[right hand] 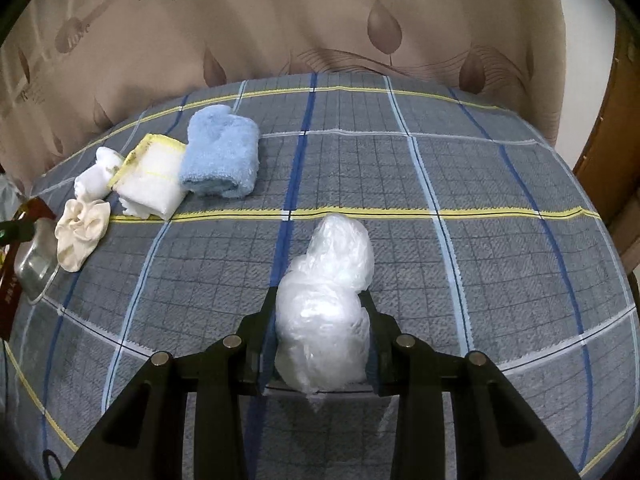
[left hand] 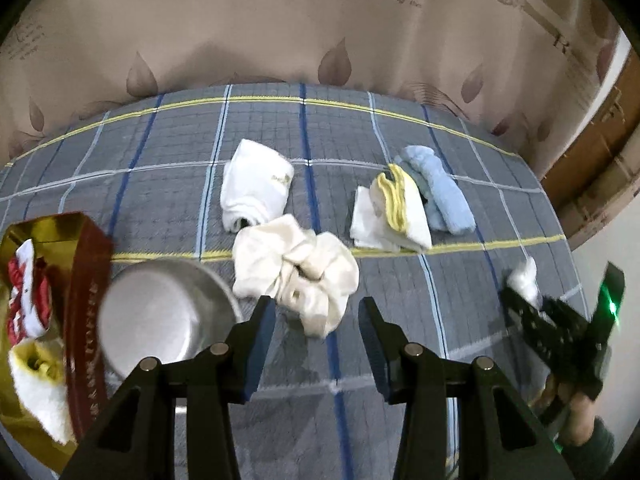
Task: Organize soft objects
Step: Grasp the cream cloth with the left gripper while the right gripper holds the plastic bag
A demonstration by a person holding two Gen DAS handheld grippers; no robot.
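Right wrist view shows the right tongs [right hand: 320,320] clamped on a crumpled plastic bag [right hand: 326,312] above the bed [right hand: 480,240]; slippery film could slide free. Left tongs [left hand: 316,316] gape apart near the cream cloth [left hand: 296,272], possibly snagging it.

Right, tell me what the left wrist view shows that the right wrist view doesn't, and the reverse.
Only the left view: the open left hand-held gripper, and red and white cloths inside the gold box.
Only the right view: the crumpled plastic bag seen whole, gripped by the right hand-held gripper.
Both: blue towel, yellow-trimmed cloth, cream scrunchie, metal bowl, plaid cover.
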